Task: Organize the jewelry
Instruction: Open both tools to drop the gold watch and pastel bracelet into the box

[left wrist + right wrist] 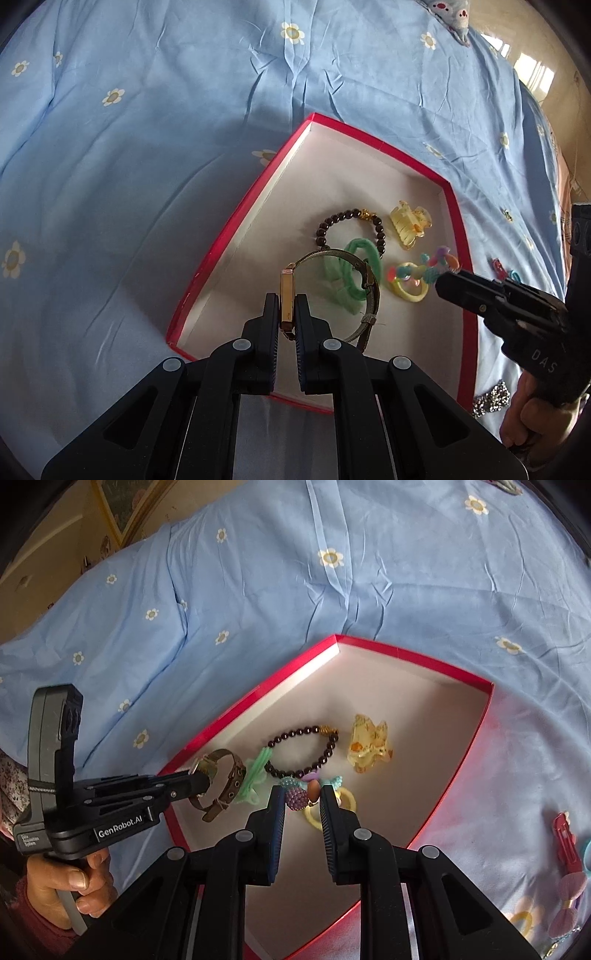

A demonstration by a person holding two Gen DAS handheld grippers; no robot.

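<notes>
Over the red box [458, 679], your left gripper [286, 314], marked "GenRobot.AI", had its jaws clamped on the gold watch [286, 295]. Right of it, your right gripper [303, 797], marked "DAS", pinched the beaded charm [295, 795].

"GenRobot.AI" is printed in white on the black side plate of the left gripper [201, 784], at the lower left of the right wrist view; a smaller label beneath it is too blurred to be read. "DAS" is seen in pale letters on the right gripper [448, 282] body, at the lower right of the left wrist view.
</notes>
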